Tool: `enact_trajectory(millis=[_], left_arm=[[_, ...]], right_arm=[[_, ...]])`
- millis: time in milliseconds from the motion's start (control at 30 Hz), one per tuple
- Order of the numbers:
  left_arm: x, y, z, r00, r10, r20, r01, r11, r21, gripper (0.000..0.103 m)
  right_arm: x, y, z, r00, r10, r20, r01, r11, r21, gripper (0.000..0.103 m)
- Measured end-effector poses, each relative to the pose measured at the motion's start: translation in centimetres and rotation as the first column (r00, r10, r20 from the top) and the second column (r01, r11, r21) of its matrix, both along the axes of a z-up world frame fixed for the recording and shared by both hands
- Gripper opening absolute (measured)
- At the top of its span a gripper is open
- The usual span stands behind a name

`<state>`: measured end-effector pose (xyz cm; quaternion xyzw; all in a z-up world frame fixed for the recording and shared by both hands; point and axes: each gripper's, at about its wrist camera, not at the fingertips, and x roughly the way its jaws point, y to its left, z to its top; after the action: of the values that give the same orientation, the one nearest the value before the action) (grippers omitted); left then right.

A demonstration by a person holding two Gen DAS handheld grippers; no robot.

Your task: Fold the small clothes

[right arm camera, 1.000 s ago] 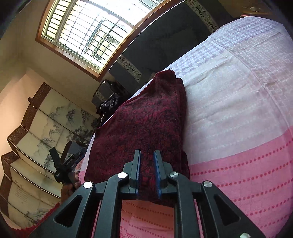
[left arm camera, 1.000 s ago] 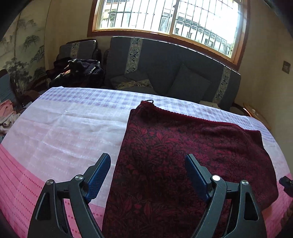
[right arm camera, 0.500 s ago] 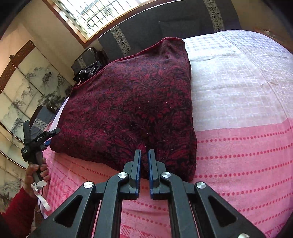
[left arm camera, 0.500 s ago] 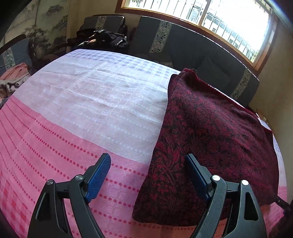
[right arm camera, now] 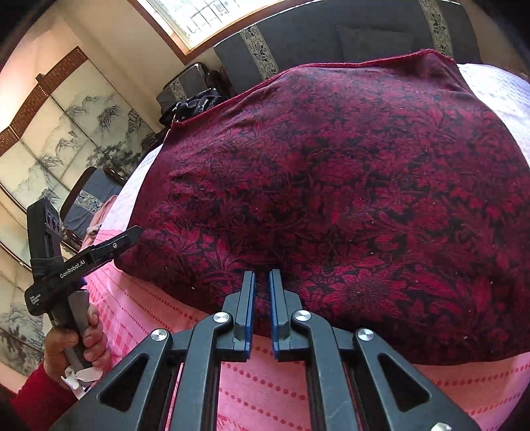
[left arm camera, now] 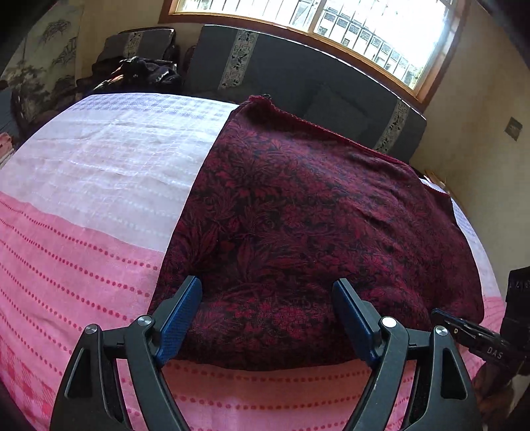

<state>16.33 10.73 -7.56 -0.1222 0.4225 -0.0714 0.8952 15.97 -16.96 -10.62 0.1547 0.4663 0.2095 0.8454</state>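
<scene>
On the surface: we saw a pink and white checked cloth (left arm camera: 99, 185) covering it, with a dark sofa (left arm camera: 298, 76) and a barred window (left arm camera: 364, 20) behind.
Garment: we found the dark red floral cloth (left arm camera: 314, 205) lying folded on the surface, its near edge bulging over the pink band.
Left gripper (left arm camera: 266, 318): we held it with the jaws wide apart, straddling the garment's near left corner without pressing on it.
Right gripper (right arm camera: 261, 298): we saw its jaws had just been closing, now almost together, with a pinch of the garment's near edge between them.
Hand (right arm camera: 76, 344): we saw it in a red sleeve gripping the left gripper's handle.
</scene>
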Motion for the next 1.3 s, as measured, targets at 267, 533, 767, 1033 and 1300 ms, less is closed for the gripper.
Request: enact_trajectory(millis=[267, 533, 767, 1033, 1300], left_arm=[[-1.1, 0.7, -0.3, 0.998, -0.026, 0.049, 0.028, 0.999, -0.047, 0.081], [-2.1, 3.8, -0.6, 0.995, -0.011, 0.102, 0.038, 0.964, -0.264, 0.082], [-2.5, 7.0, -1.5, 0.993, 0.032, 0.118, 0.031, 0.869, -0.495, 0.082], [-2.4, 8.2, -1.6, 0.992, 0.052, 0.113, 0.022, 0.821, -0.571, 0.082], [-2.3, 8.3, -1.3, 0.990, 0.079, 0.114, -0.001, 0.828, -0.561, 0.082]], right_arm=[[0.5, 2.3, 3.1, 0.998, 0.017, 0.058, -0.020, 0.999, 0.043, 0.010], [2.1, 8.9, 0.3, 0.992, 0.123, 0.018, -0.122, 0.991, -0.054, 0.003], [2.1, 9.0, 2.8, 0.994, 0.096, 0.049, -0.094, 0.995, -0.024, 0.012], [2.3, 15.9, 1.1, 0.982, 0.174, 0.074, -0.157, 0.969, -0.190, 0.011], [2.3, 15.3, 1.7, 0.986, 0.153, 0.063, -0.142, 0.977, -0.157, 0.013]])
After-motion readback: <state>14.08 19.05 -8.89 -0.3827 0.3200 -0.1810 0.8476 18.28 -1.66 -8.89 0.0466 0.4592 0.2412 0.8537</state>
